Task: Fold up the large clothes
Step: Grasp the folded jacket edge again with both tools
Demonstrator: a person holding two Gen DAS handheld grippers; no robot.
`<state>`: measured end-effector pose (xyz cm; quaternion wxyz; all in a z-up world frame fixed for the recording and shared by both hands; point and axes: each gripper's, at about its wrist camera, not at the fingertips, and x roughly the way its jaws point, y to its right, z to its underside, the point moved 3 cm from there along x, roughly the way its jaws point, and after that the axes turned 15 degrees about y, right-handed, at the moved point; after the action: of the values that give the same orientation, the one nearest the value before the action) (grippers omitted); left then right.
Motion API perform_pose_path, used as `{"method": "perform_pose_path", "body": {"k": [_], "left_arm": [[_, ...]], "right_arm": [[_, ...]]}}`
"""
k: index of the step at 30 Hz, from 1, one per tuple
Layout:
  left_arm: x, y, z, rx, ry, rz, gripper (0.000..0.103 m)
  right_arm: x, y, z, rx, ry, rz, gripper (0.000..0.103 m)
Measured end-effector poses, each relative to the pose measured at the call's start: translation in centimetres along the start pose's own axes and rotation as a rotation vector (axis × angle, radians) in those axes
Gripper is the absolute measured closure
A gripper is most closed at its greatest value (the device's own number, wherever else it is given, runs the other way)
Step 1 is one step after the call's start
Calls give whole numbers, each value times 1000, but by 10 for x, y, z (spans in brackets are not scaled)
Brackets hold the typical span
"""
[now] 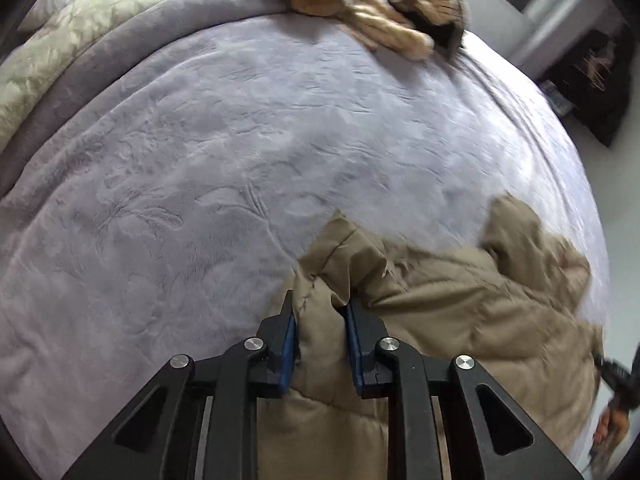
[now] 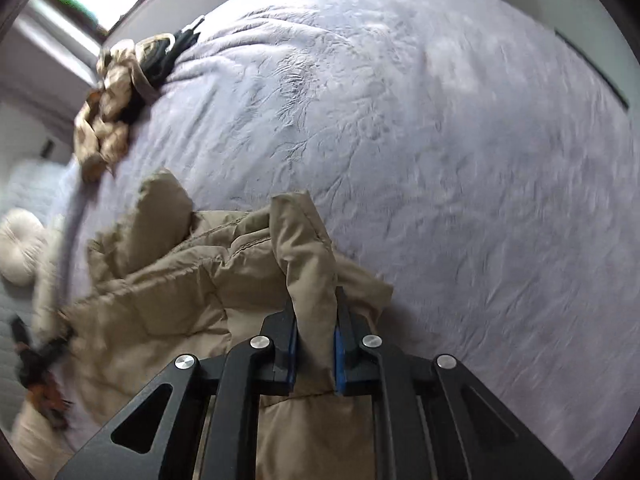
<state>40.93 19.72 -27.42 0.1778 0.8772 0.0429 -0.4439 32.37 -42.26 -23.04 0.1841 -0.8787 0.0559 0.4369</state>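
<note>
1. A tan quilted jacket (image 1: 460, 300) is seen lying crumpled on the lilac embossed bedspread (image 1: 240, 140) of a bed, near the bed's edge below the two cameras.
2. A bunched part of the jacket is clamped by the left gripper (image 1: 322, 316); the blue-padded fingers (image 1: 289, 344) are drawn narrow, with padded fabric pressed between them.
3. Another raised fold of the same jacket (image 2: 200, 280) is pinched by the right gripper (image 2: 316, 320), whose fingers (image 2: 340, 356) are likewise narrow and filled with cloth.
4. No neat fold can be made out: the jacket is rumpled, with what look like a sleeve and a collar or hem standing up in peaks.
5. The task is therefore judged to be at an early stage; the garment is only gripped at two points, and spreading flat, folding and smoothing are all judged to be left.
6. A second heap of beige and dark clothing (image 1: 380, 4) is seen at the far side of the bed, well apart from the jacket, unfolded and presumably still to be handled.
7. A pale floral quilt (image 1: 60, 60) is seen bunched along the far left of the bed.
</note>
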Motion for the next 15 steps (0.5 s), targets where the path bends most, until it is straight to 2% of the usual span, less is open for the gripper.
{"method": "perform_pose_path", "body": {"k": [5, 9, 11, 12, 15], "left_arm": [[37, 5, 11, 60, -10, -136, 79], [20, 4, -2, 49, 37, -201, 79], [-6, 8, -12, 63, 86, -164, 79], [-24, 12, -16, 86, 115, -120, 79], [-51, 30, -17, 187, 135, 6, 79]], "right_arm": [[37, 6, 3, 36, -27, 88, 87], [52, 10, 8, 86, -38, 132, 81], [43, 8, 3, 93, -34, 145, 80], [31, 6, 0, 82, -10, 154, 80], [-18, -12, -9, -52, 147, 189, 80]]}}
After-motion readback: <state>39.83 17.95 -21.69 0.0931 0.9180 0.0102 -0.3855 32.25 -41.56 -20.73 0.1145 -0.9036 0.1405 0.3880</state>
